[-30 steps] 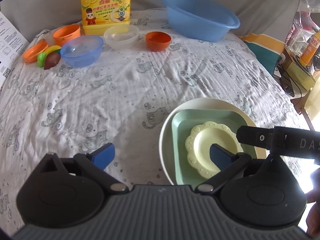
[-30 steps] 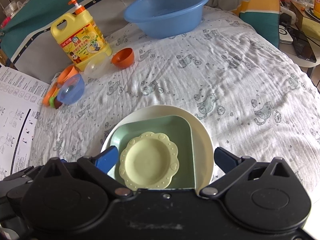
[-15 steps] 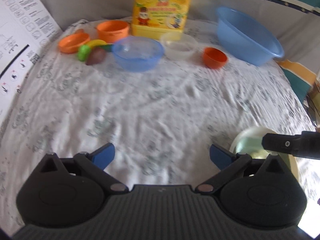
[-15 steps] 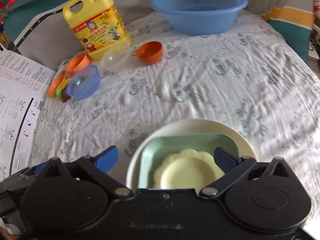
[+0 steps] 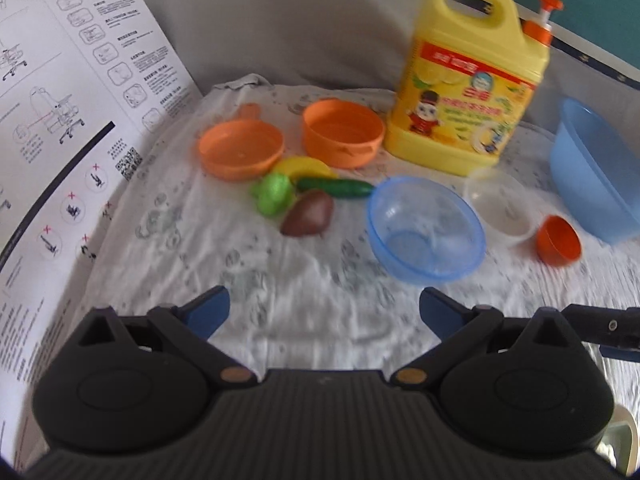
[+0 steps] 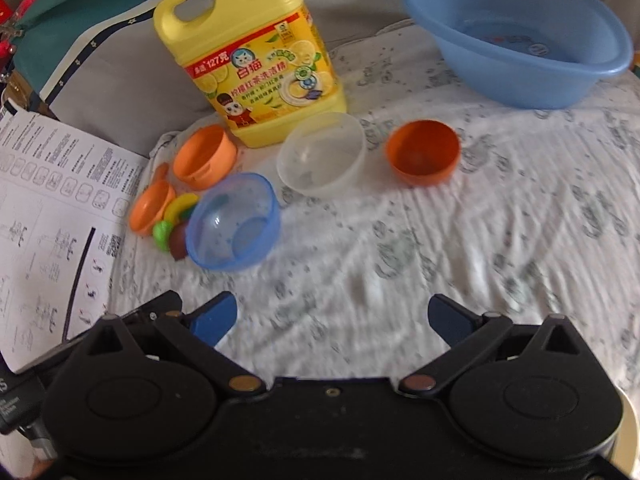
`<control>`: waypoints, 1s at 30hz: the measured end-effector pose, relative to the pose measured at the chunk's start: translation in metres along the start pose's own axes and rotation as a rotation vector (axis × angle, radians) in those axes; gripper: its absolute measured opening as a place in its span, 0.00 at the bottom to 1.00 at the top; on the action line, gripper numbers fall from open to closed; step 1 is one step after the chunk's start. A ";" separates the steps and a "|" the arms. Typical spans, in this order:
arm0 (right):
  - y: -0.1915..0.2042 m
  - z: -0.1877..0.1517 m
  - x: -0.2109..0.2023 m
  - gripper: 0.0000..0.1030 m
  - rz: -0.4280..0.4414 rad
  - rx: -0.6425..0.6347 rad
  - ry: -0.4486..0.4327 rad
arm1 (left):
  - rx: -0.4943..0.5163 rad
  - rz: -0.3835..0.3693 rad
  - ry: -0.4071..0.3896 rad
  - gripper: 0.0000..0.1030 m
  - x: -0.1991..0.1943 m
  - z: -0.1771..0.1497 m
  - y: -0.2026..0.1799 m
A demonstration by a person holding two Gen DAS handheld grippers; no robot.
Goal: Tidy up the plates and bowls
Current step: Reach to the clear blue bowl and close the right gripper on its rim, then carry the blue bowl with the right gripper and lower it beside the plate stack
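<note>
Blue bowl [image 6: 233,222]; clear bowl [image 6: 321,154]; orange bowl [image 6: 422,151]; yellow jug [image 6: 250,60]; cat-print white cloth [image 6: 440,240].

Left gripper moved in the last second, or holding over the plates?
Yes. The left gripper has advanced toward the far bowls: the yellow detergent jug and blue bowl loom larger, and the plate stack has slipped to the bottom-right edge.
</note>
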State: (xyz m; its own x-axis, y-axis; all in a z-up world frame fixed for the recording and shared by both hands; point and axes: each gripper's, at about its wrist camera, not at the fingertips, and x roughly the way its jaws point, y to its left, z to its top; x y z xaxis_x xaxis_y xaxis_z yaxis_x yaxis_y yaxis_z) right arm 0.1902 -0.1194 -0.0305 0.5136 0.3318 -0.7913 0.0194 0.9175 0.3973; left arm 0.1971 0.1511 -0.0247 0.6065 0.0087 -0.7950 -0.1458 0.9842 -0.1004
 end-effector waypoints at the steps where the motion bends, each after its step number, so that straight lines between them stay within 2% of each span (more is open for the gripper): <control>1: 0.002 0.005 0.005 1.00 0.013 0.011 0.003 | 0.001 0.005 0.000 1.00 0.006 0.005 0.000; 6: 0.011 0.029 0.034 1.00 0.043 0.045 0.006 | 0.045 0.007 0.002 1.00 0.031 0.021 -0.007; 9: 0.014 0.036 0.050 0.90 0.056 0.066 0.009 | 0.070 0.009 -0.005 0.95 0.042 0.026 -0.017; 12: 0.018 0.040 0.065 0.74 0.074 0.083 0.014 | 0.072 -0.008 0.000 0.80 0.051 0.029 -0.022; 15: 0.022 0.041 0.077 0.55 0.103 0.083 0.020 | 0.071 -0.032 0.014 0.57 0.060 0.031 -0.025; 16: 0.023 0.042 0.081 0.44 0.115 0.084 0.025 | 0.073 -0.041 0.021 0.45 0.063 0.031 -0.026; 17: 0.024 0.042 0.085 0.41 0.124 0.086 0.031 | 0.073 -0.051 0.028 0.36 0.066 0.031 -0.026; 19: 0.027 0.042 0.092 0.27 0.132 0.087 0.037 | 0.075 -0.068 0.038 0.26 0.069 0.030 -0.028; 21: 0.029 0.040 0.095 0.19 0.138 0.078 0.042 | 0.082 -0.082 0.044 0.19 0.070 0.028 -0.029; 22: 0.031 0.039 0.096 0.17 0.141 0.072 0.045 | 0.087 -0.088 0.047 0.16 0.070 0.027 -0.030; 30: 0.037 0.027 0.081 0.17 0.131 0.016 0.036 | 0.094 -0.088 0.044 0.16 0.046 0.018 -0.031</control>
State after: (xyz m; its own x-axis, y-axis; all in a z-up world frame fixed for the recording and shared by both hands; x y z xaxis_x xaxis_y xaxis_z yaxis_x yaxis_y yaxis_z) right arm 0.2558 -0.0645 -0.0678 0.4814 0.4565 -0.7482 -0.0317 0.8622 0.5056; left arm 0.2440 0.1239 -0.0477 0.5785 -0.0837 -0.8114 -0.0186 0.9931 -0.1157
